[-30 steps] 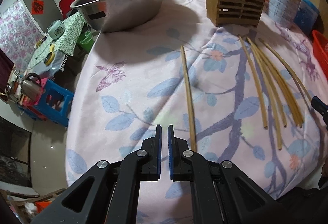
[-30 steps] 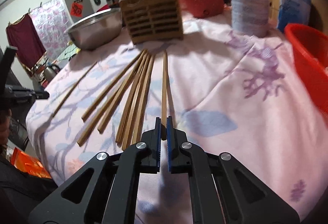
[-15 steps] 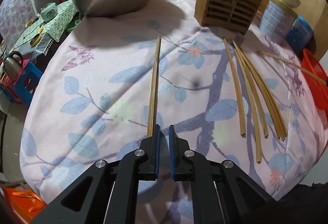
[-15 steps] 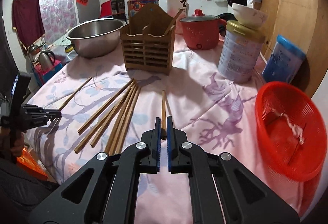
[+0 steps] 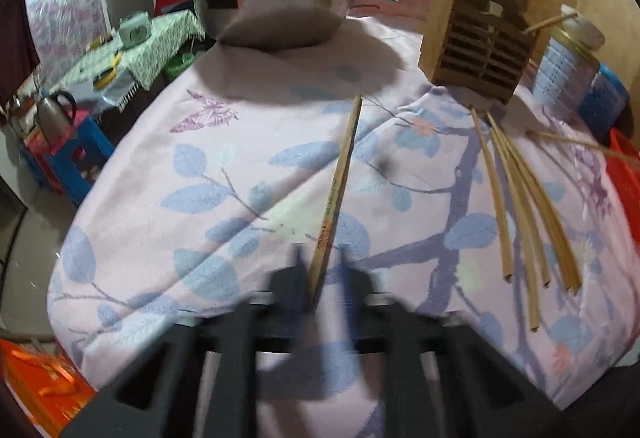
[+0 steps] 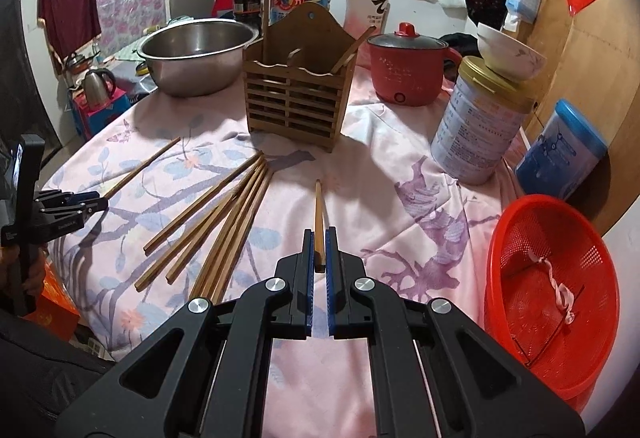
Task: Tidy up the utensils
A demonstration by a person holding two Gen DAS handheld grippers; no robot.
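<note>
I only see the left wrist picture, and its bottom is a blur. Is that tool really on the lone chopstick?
Observer: In the right wrist view the left tool has its tips at the near end of the lone chopstick. Whether it grips, I cannot tell.
Visitor: And the stick floating at my right edge?
Observer: That is a second chopstick. The right tool is shut on it, and it points toward the wooden holder.
Visitor: Anything behind the holder?
Observer: A red pot with a lid stands there.
</note>
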